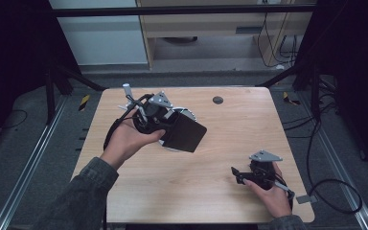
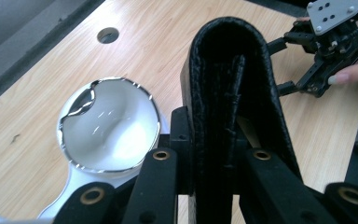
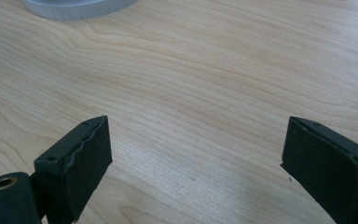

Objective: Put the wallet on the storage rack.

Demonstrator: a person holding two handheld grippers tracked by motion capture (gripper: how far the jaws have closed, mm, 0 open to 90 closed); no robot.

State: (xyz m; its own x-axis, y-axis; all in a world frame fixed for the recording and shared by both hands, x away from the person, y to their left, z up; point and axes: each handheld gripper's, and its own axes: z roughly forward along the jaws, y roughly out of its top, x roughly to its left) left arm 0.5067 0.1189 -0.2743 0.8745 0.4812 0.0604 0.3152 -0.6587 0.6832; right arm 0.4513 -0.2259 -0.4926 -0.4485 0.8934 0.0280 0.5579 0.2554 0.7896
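From above, our left gripper [image 1: 165,125] holds a black wallet [image 1: 186,133] clamped, lifted over a white dish [image 1: 188,114]; our right gripper [image 1: 237,173] sits well apart on the counter [image 1: 239,124]. In the left gripper view, the wallet stands upright between the jaws, the dish just beside them. In the right gripper view, the jaws gape wide, empty.

The wallet [image 2: 233,93] was black with a grained texture, the mirror [image 2: 109,126] white-framed, the bench [image 1: 239,139] pale wood-grained
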